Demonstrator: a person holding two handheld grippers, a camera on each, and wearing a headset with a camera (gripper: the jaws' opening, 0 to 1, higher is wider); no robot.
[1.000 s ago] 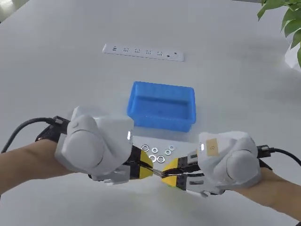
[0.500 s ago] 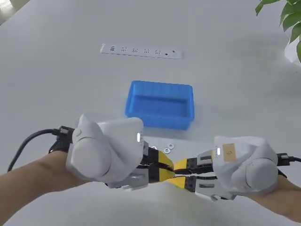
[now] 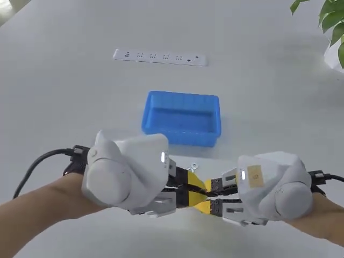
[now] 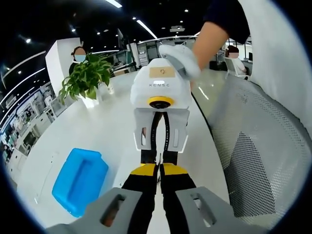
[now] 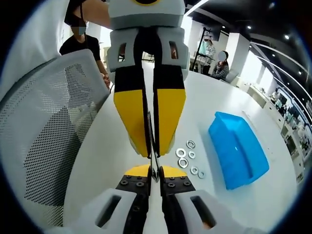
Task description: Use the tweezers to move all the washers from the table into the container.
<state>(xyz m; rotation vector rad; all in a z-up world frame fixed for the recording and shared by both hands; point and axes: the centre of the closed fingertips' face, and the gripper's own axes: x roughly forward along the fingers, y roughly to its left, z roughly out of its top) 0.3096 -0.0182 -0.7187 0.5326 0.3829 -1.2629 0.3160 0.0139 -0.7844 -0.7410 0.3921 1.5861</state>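
Note:
My left gripper [image 3: 194,185] and right gripper [image 3: 207,196] face each other tip to tip low over the white table [image 3: 258,80]. Thin metal tweezers [image 5: 153,158] run between both pairs of yellow-tipped jaws, and each gripper is shut on them. In the left gripper view the tweezers [image 4: 159,163] show as a sliver between my jaws, with the right gripper [image 4: 159,155] straight ahead. Several steel washers [image 5: 187,156] lie on the table just beyond the jaws; one washer [image 3: 193,165] peeks out past the left gripper. The blue container [image 3: 181,118] stands behind them.
A white power strip [image 3: 160,57] lies at the far side of the table. A potted plant [image 3: 334,27] stands at the right edge. A mesh office chair [image 4: 258,161] sits at the table's near edge, and people stand in the room beyond.
The two grippers have drawn closer together until their tips meet over the tweezers. The left gripper's body now hides most of the washers in the head view.

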